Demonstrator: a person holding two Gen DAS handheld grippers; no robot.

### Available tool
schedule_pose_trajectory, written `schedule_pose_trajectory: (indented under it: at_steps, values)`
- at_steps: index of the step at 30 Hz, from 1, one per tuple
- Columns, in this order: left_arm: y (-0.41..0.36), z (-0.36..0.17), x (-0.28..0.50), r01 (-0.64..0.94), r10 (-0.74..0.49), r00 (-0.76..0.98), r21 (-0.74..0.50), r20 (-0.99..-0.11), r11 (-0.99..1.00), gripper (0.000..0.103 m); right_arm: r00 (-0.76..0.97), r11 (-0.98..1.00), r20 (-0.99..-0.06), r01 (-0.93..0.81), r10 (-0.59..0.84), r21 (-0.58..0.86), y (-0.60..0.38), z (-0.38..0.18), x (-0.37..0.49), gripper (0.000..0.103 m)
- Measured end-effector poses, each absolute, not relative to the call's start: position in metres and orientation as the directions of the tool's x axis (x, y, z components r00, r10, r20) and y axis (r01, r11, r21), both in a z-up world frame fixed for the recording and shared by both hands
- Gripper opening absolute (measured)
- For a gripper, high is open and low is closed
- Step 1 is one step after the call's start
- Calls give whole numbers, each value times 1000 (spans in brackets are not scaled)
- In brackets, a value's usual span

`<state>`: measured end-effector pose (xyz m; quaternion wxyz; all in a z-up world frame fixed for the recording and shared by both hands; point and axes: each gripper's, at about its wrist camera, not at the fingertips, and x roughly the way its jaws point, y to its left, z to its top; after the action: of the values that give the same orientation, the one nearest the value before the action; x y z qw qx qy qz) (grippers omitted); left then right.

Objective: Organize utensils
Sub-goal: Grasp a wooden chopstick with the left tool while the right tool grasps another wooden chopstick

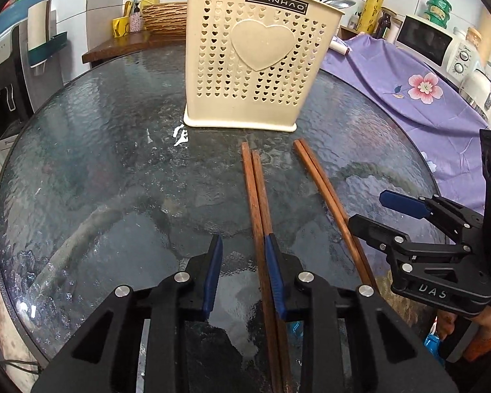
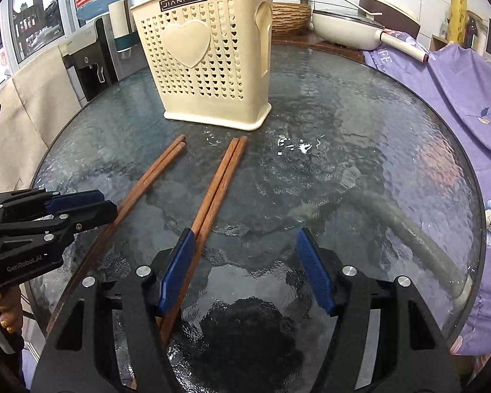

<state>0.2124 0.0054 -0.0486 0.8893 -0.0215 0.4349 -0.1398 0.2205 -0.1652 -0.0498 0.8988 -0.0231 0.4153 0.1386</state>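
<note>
Two pairs of brown wooden chopsticks on round glass table; cream perforated plastic holder behind. Both grippers' fingers spread, empty. Step: approach; next, likely straddle and clamp one pair.

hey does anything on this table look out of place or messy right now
Yes. Two pairs of wooden chopsticks, the left pair and the right pair, lie loose on the glass table instead of standing in the cream utensil holder. Nothing looks spilled or broken.
</note>
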Motion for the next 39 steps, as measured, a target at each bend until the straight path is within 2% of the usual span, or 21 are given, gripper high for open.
schedule_pose_trajectory:
  at_steps: [10, 20, 21, 23, 25, 39]
  values:
    - [8, -49, 214, 230, -254, 585, -142, -770, 963, 27, 632, 977, -759, -211, 157, 27, -177, -48, 227, 65]
    - [10, -45, 219, 202, -227, 592, -131, -773, 971, 27, 624, 971, -755, -229, 201, 70, -173, -46, 229, 63]
    - [9, -45, 219, 202, -229, 594, -132, -771, 970, 27, 622, 970, -756, -231, 205, 73, -171, -46, 230, 58]
    - [6, -43, 222, 206, -232, 599, -133, -767, 970, 27, 617, 970, -759, -234, 207, 74, -167, -46, 234, 56]
    - [3, -44, 227, 210, -230, 595, -127, -770, 969, 27, 611, 970, -765, -234, 203, 71, -163, -47, 238, 49]
    - [-7, -48, 266, 212, -209, 571, -104, -794, 972, 25, 583, 974, -791, -214, 184, 69, -159, -48, 273, 30]
